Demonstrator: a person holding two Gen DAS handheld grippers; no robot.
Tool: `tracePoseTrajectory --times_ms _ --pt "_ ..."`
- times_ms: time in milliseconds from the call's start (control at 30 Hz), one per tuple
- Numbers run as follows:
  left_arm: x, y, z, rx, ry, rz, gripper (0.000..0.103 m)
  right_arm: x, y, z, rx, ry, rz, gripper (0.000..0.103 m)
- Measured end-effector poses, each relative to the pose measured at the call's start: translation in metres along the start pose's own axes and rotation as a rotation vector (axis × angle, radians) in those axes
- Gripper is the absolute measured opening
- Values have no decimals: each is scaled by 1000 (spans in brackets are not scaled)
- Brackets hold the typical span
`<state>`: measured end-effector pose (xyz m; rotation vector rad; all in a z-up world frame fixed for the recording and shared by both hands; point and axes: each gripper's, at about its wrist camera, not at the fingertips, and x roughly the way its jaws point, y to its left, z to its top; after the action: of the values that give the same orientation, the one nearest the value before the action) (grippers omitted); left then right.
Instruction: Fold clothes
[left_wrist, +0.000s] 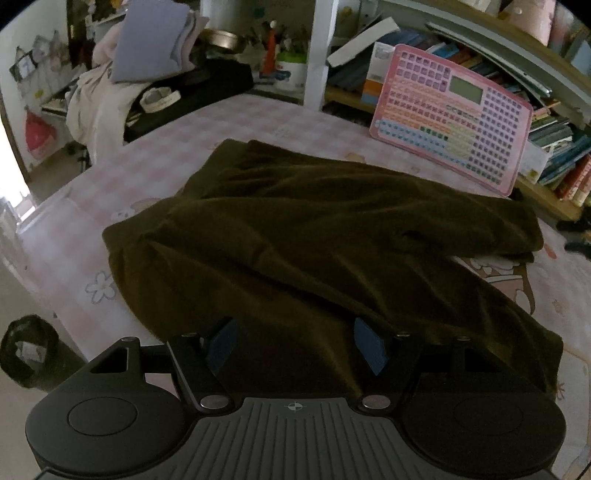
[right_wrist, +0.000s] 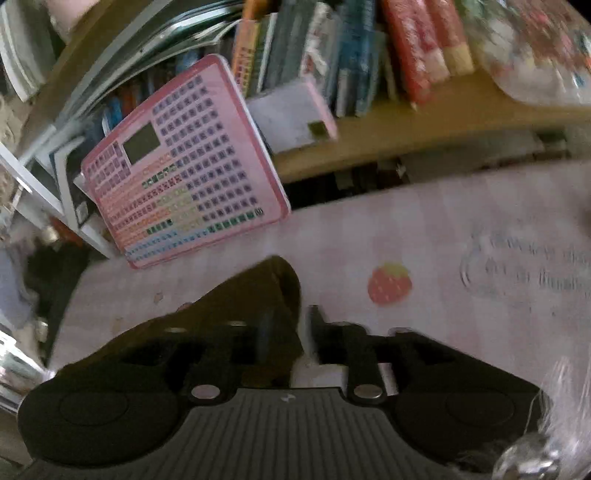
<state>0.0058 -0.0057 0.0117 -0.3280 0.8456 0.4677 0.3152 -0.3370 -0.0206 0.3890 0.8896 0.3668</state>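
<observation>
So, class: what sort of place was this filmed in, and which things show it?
Probably a child's bedroom: a dark garment lies on a pink cartoon-print sheet, beside crowded bookshelves and a pink toy keyboard.

A child's bedroom: pink checked bedsheet (left_wrist: 258, 122), crammed bookshelf (right_wrist: 369, 55), pink toy keyboard (left_wrist: 454, 114).

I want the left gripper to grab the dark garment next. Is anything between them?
Nothing visible. The left gripper hangs open right over the near edge of the dark olive garment, with only that cloth between its fingers.
</observation>
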Motion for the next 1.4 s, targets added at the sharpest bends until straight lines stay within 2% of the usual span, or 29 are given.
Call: tracePoseTrajectory --times_ms 167,233,333,400,433,467,500,533,600,633,700,800,933,1033,1100,1133,1167,1233,1300,1400 --pt "0 -3 0 15 -1 -11 72 3 -6 -20 7 68 47 42" --pt "-2 -5 -1 24 -6 -13 72 8 -7 -21 43 66 70 44" --pt "-4 -6 -2 26 -12 -11 72 26 -6 -14 82 61 52 48" --pt "-5 -4 -2 12 -15 -5 72 43 -5 -8 127 89 44 40" --pt "-5 -3 -2 5 -16 -2 72 50 -4 -4 143 108 52 12" --pt "-5 -1 -2 -2 -17 1 72 52 2 2 141 111 62 5" --pt "-6 0 -1 -8 -19 4 72 44 13 10 112 74 88 5" --pt "-6 1 -1 -15 -20 7 72 27 27 19 74 7 150 5" --pt "-7 4 -1 -29 -23 13 72 -16 54 37 15 -126 320 5" --pt "-7 5 -1 -36 -24 16 72 -36 63 42 7 -160 397 5" --pt "-4 1 -1 -25 -19 4 72 -63 74 44 -39 -182 455 5" --pt "-2 -3 0 -2 -19 -17 72 -75 65 28 -62 -99 365 5" --pt "2 -3 0 -1 -9 -27 72 -32 17 -24 -66 135 57 5" --pt "2 -4 0 6 -5 -27 72 -12 -18 -53 -7 249 -33 10" --pt "2 -4 -1 11 -3 -27 72 -15 -17 -52 -21 227 -32 20" --pt "2 -4 -1 14 -2 -27 72 -17 -12 -48 -42 198 -34 38" --pt "2 -4 -1 15 -3 -27 72 -19 -7 -44 -68 163 -33 47" --pt "0 -3 -2 13 -7 -23 72 -18 0 -32 -107 100 -29 47" --pt "-1 -2 -2 7 -9 -17 72 -8 3 -16 -118 72 -21 47" --pt "-4 0 -3 -1 -16 -6 72 25 8 7 -127 87 -39 47"
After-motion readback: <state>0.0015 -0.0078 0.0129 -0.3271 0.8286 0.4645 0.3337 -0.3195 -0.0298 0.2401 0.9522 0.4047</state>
